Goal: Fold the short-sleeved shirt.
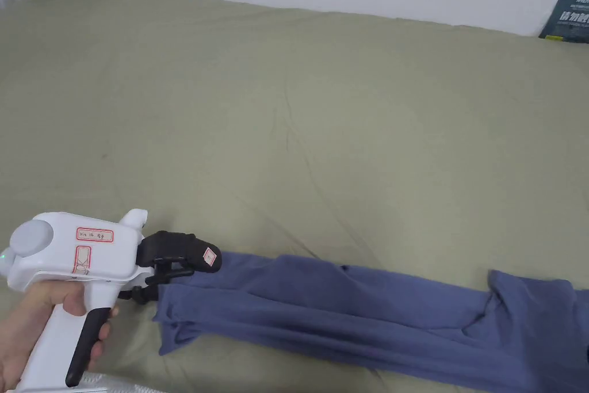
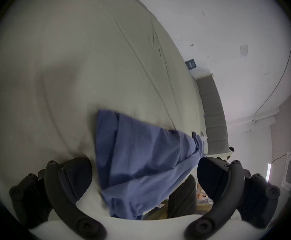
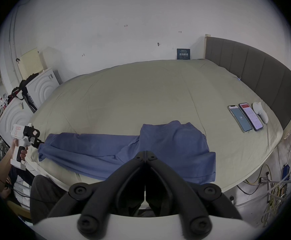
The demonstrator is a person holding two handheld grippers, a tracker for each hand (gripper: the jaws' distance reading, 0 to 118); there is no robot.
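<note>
One shirt (image 1: 368,319) end lies just beside the spread left claw (image 1: 172,273).

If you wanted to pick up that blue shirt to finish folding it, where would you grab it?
Probably the shirt at its narrow left end, coming in from the left along the bed. It lies folded into a long strip there, with stacked edges thin enough to pinch. The left gripper is already at that end, jaws open in its own view.
</note>
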